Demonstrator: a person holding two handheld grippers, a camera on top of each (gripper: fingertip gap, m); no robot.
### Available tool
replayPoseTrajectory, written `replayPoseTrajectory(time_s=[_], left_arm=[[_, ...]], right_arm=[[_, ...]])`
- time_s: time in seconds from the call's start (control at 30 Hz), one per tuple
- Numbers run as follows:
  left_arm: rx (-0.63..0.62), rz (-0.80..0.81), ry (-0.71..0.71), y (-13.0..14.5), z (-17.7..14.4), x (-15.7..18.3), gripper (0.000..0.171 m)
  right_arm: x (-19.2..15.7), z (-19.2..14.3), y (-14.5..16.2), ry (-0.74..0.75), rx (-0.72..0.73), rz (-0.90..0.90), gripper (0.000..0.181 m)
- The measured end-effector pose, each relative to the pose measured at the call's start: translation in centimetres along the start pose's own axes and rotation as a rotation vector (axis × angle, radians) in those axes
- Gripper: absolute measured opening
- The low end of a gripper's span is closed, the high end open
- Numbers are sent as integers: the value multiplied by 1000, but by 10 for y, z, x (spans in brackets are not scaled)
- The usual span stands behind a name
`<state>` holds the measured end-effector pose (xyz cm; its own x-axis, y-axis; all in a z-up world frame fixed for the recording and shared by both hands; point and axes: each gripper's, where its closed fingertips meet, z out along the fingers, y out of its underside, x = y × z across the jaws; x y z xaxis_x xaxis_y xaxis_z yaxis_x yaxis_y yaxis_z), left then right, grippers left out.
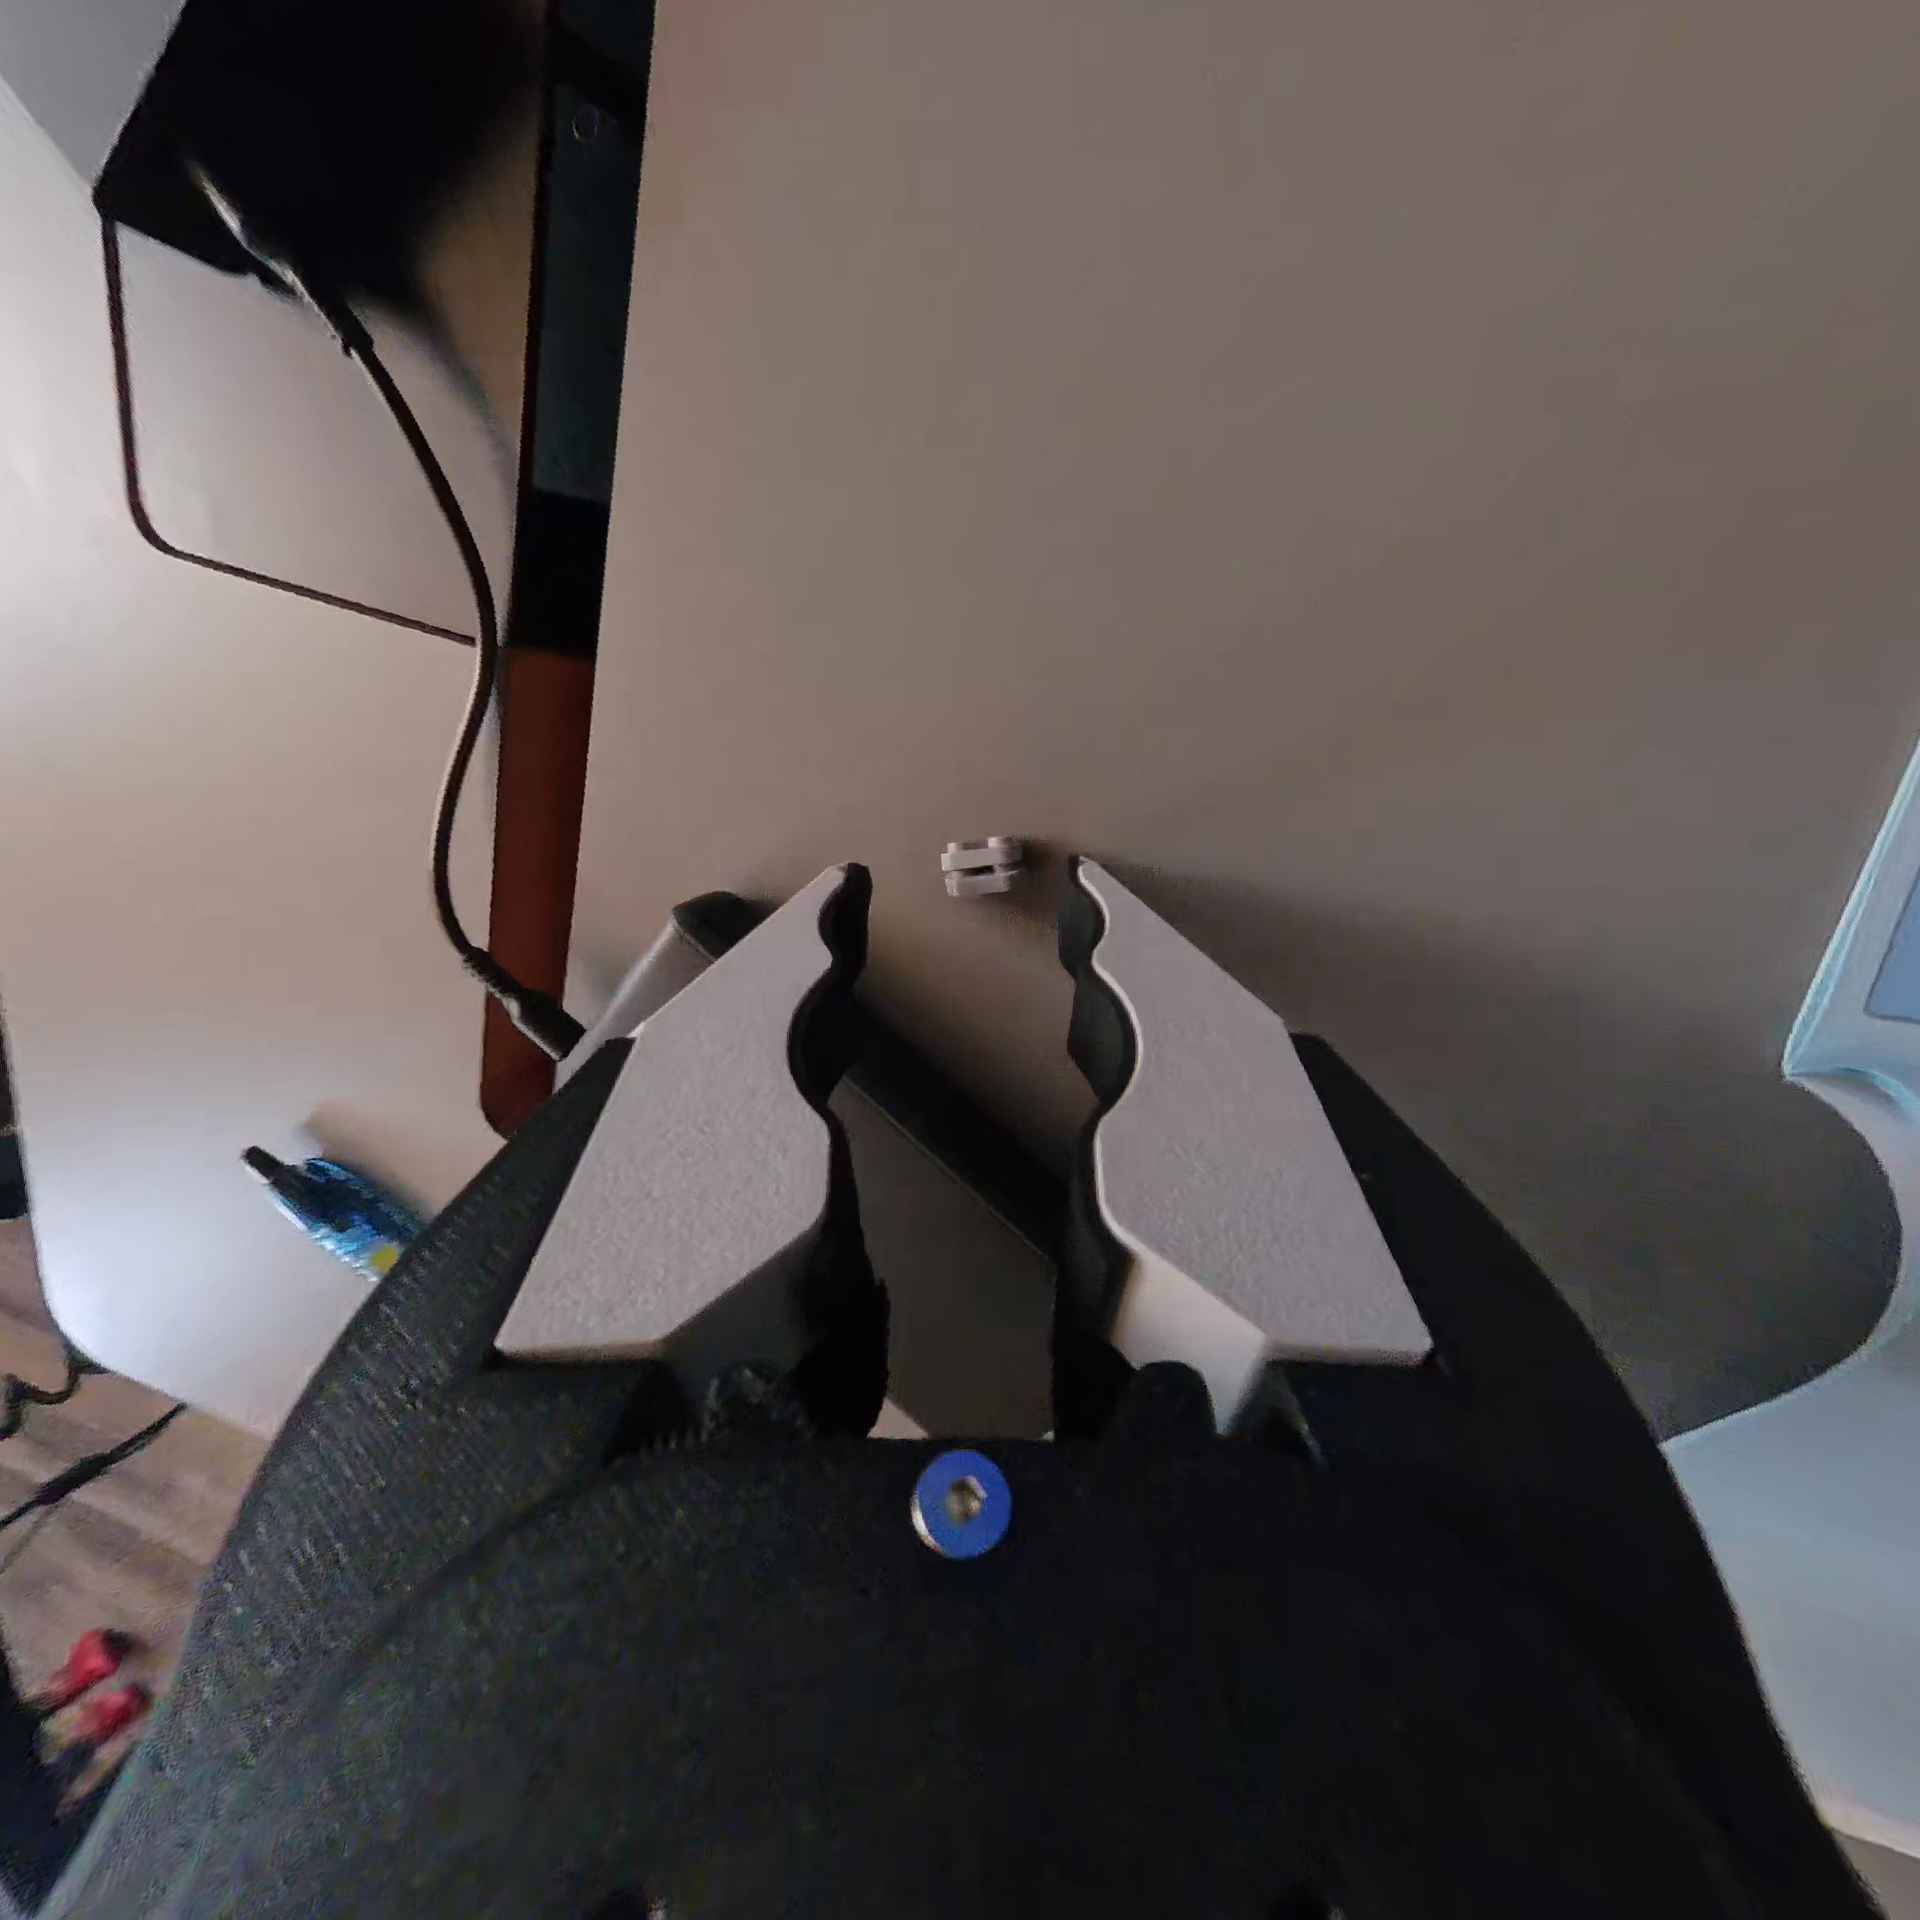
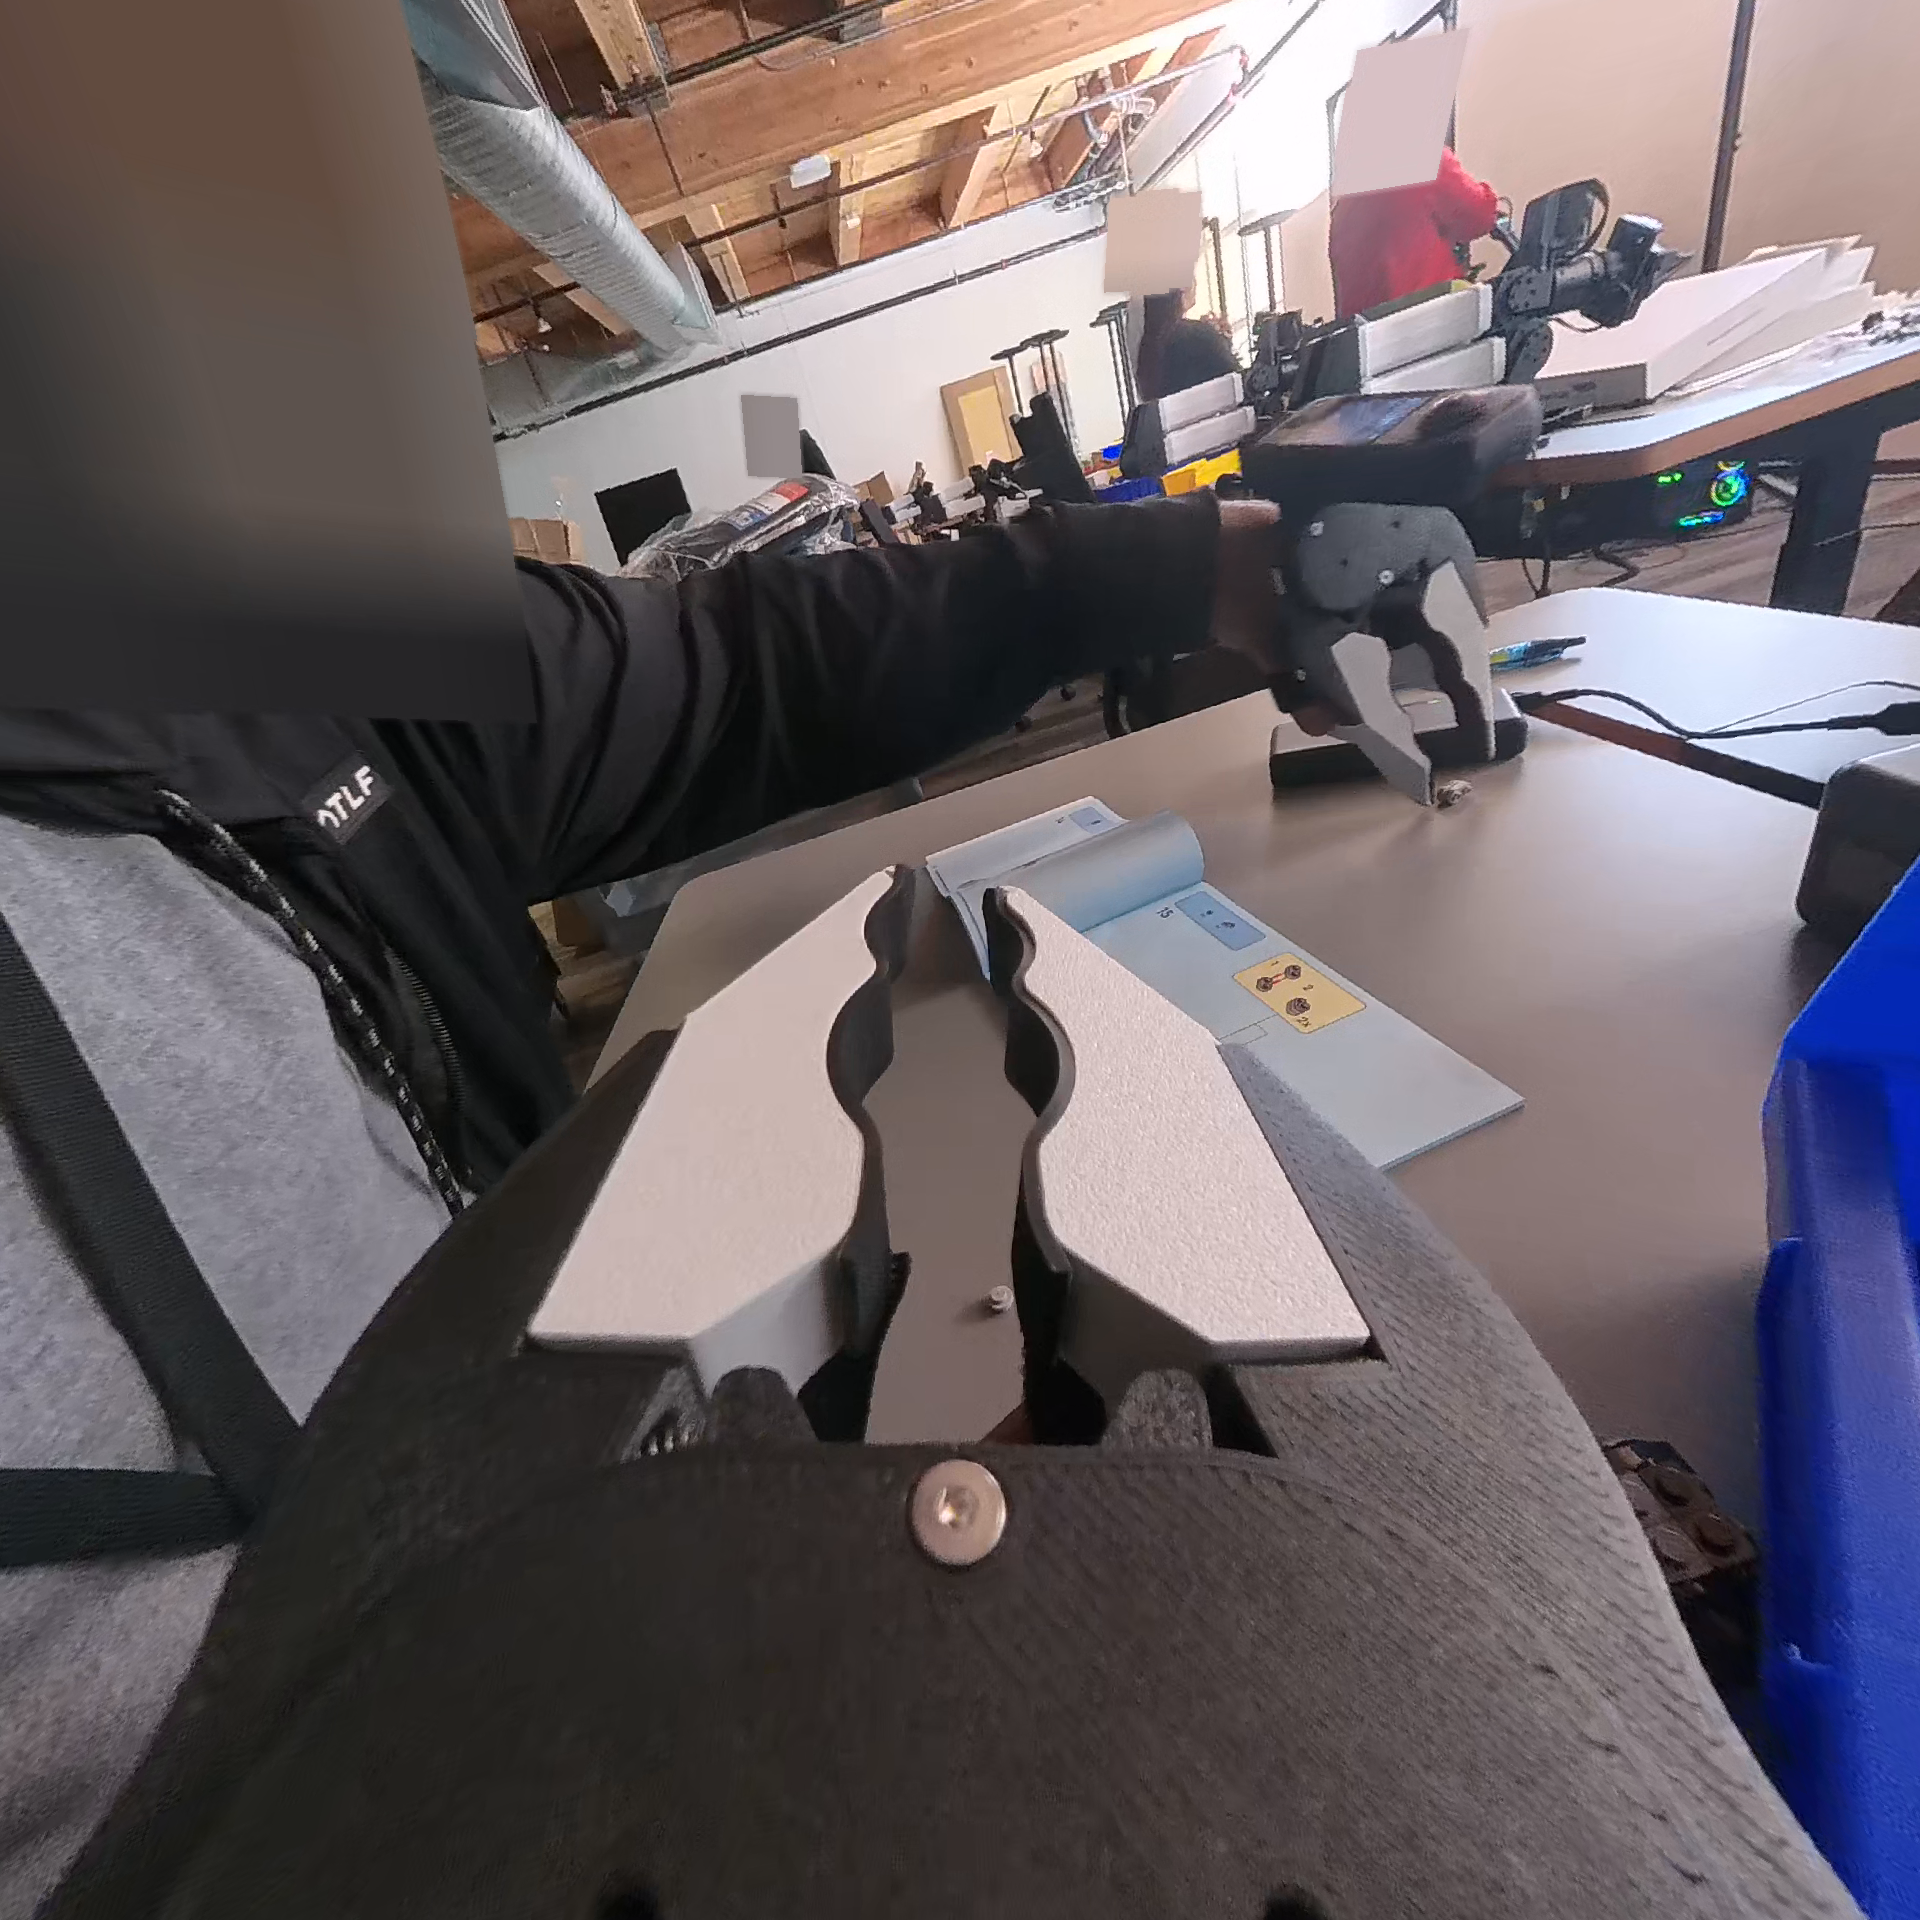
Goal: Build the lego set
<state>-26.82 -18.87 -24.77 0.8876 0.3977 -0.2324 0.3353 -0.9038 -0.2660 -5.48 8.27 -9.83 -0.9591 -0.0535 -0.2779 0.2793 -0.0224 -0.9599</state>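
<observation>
A small light grey lego piece [image 1: 982, 868] lies on the grey table [image 1: 1299, 520], just beyond and between the tips of my left gripper [image 1: 966, 878]. The left gripper is open, empty and close above the table. The right wrist view shows it far off [image 2: 1455, 774], tips down beside the same piece [image 2: 1455, 795]. My right gripper [image 2: 948, 894] is open a little and empty, pointing over the open blue instruction booklet [image 2: 1299, 1039]. A tiny grey round piece [image 2: 1000, 1299] lies on the table between its fingers, near their base.
A blue bin [image 2: 1849, 1299] stands at the right, with a dark studded lego part [image 2: 1673, 1538] beside it. A flat black and silver device [image 2: 1351, 753], a black cable [image 1: 457, 779], a blue pen [image 1: 332, 1210] and a grey box [image 2: 1870, 831] lie near the left gripper. A person's sleeve [image 2: 831, 644] reaches across. About 40 cm separates my left fingertips from my right. My left gripper is the nearer one to the blue pen [image 1: 332, 1210]: about 20 cm, against 55 cm.
</observation>
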Motion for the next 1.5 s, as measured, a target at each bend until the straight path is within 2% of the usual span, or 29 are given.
replayPoseTrajectory(time_s=[0.1, 0.23, 0.33, 0.4, 0.5, 0.63, 0.7, 0.8, 0.93, 1.03, 1.17, 1.33, 1.5], left_arm=[[20, -60, 41, -1, 3, 2, 33], [49, -126, 77, -1, 4, 5, 17], [91, -143, 75, -4, 3, 10, 17], [162, -145, 77, -15, -4, 21, 17], [388, -137, 99, -58, -37, 55, 17], [745, -63, 67, -131, -102, 129, 16], [859, -17, 1, -159, -125, 168, 17], [966, 36, -122, -188, -139, 215, 16], [1013, 47, -280, -204, -134, 240, 16], [1038, 51, -355, -208, -134, 247, 16], [1008, 106, -452, -207, -131, 248, 16], [996, 155, -483, -209, -128, 253, 16], [1010, 127, -441, -208, -124, 254, 16]], right_arm=[[0, 0, 1, -3, -2, 6, 14], [1, 0, 2, -1, -3, 9, 14], [2, 0, 3, 3, -4, 10, 14], [4, -1, 4, 10, -5, 7, 14], [7, -1, 3, 34, -6, -16, 14], [15, 0, 3, 86, -8, -29, 15], [21, 1, 2, 134, -11, -13, 15], [32, 3, 3, 218, -30, 35, 15], [33, 5, 5, 240, -54, 125, 18], [29, 8, 12, 232, -93, 162, 18], [26, 10, 20, 223, -138, 177, 19], [27, 11, 27, 219, -167, 190, 18], [27, 12, 32, 219, -188, 181, 9]])
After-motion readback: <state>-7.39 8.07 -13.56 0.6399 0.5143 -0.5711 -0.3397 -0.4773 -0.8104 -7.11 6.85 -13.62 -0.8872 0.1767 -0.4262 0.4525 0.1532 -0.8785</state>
